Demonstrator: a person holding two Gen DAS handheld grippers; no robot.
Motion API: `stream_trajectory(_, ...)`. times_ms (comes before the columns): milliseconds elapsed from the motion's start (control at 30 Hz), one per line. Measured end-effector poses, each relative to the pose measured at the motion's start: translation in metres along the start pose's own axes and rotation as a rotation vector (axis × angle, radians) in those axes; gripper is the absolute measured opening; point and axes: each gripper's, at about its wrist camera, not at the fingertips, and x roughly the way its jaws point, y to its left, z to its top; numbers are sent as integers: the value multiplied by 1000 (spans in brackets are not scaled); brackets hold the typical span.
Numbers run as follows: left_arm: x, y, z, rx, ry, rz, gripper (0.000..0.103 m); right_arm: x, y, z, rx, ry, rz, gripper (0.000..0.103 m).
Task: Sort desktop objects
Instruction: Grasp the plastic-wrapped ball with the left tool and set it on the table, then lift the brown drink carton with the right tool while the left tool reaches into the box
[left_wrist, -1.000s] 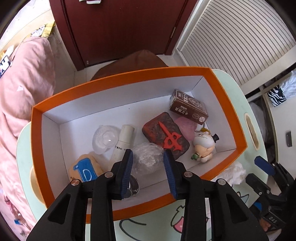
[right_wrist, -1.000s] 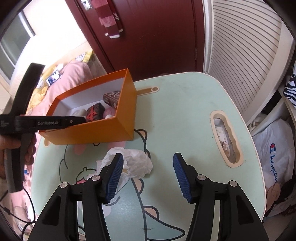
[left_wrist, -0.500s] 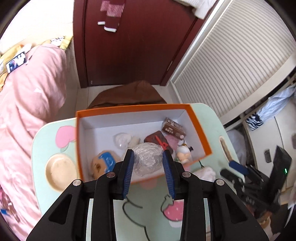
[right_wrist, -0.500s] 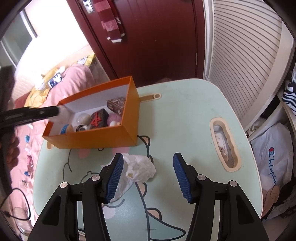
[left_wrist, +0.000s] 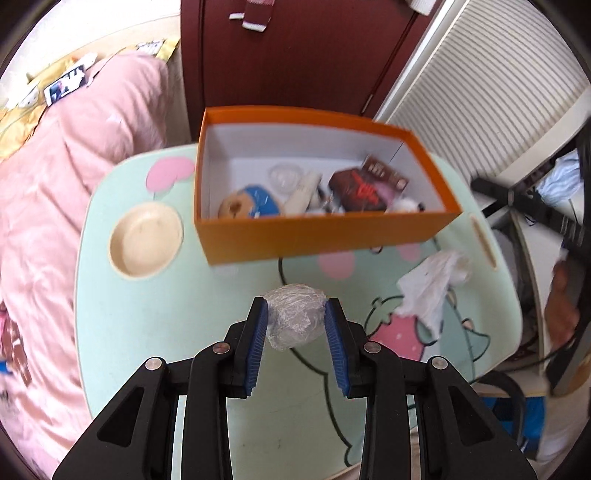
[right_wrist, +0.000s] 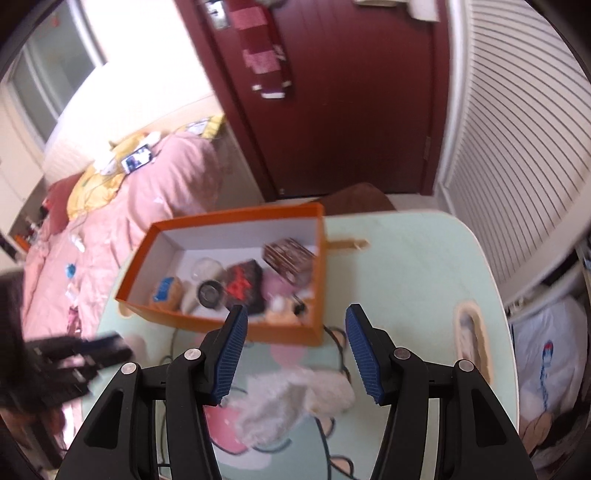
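My left gripper (left_wrist: 294, 320) is shut on a crumpled clear plastic ball (left_wrist: 295, 314), held above the pale green table (left_wrist: 159, 306), well in front of the orange box (left_wrist: 317, 236). The box holds several items: a dark red block (left_wrist: 356, 190), a brown card box (left_wrist: 384, 173), a white tube (left_wrist: 303, 192) and a blue-and-tan toy (left_wrist: 251, 205). A crumpled white tissue (left_wrist: 432, 284) lies on the table to the right. My right gripper (right_wrist: 293, 345) is open and empty, hovering above the tissue (right_wrist: 291, 398), near the box's front wall (right_wrist: 236, 325).
A round beige dish recess (left_wrist: 146, 240) sits in the table left of the box. A pink bed (left_wrist: 48, 206) borders the table's left side. A dark red door (right_wrist: 332, 92) and a white slatted wall (right_wrist: 517, 147) stand behind. A slot (right_wrist: 471, 339) opens in the table's right side.
My left gripper lifted the plastic ball out of the box and pulled back over the table. My right gripper swung toward the box, with the tissue now below it.
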Motion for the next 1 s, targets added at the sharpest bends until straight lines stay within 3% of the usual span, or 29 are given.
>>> stream_trajectory(200, 15, 3, -14, -38, -35, 39, 34, 32, 30, 41, -171, 65, 9, 55)
stream_trajectory(333, 14, 11, -17, -99, -62, 9, 35, 62, 40, 51, -259, 155, -1, 37)
stream_trajectory(400, 15, 14, -21, -120, -67, -3, 40, 75, 41, 52, -279, 192, -11, 37)
stream_trajectory(467, 18, 14, -25, -120, -58, 11, 60, 88, 42, 54, -299, 230, -21, 37)
stream_trajectory(500, 19, 12, -27, -114, -57, 37, 63, 94, 43, 55, -309, 249, -26, 37)
stream_trajectory(700, 9, -4, -34, 7, -151, 137, 71, 122, 44, 59, -359, 322, -64, 37)
stream_trajectory(1000, -2, 10, -29, -72, -166, 91, 71, 155, 49, 59, -409, 401, -198, 37)
